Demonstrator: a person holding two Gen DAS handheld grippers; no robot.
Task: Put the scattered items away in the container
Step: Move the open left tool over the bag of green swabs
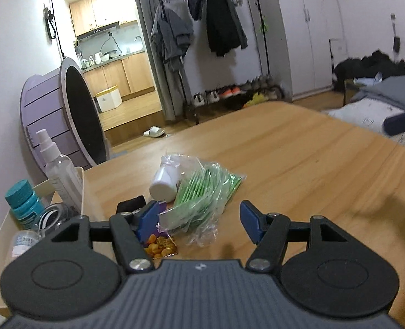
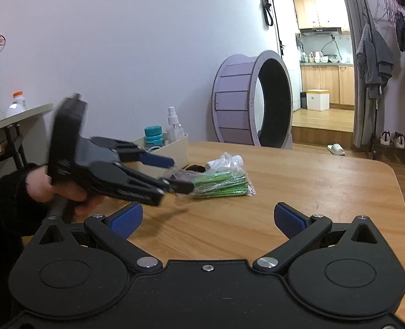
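My left gripper is open, low over the wooden table. The near end of a clear bag of green sticks lies between its blue pads, which do not press on it. A white bottle lies on its side against the bag, with a small black item beside it and a purple and yellow packet under the left finger. The cream container stands at the left. In the right wrist view, the right gripper is open and empty, nearer than the bag. A hand holds the left gripper, which looks blurred.
The container holds a spray bottle, a teal-capped bottle and small jars. A purple wheel stands on the floor behind the table's far left edge. A clothes rack and a bed are further off.
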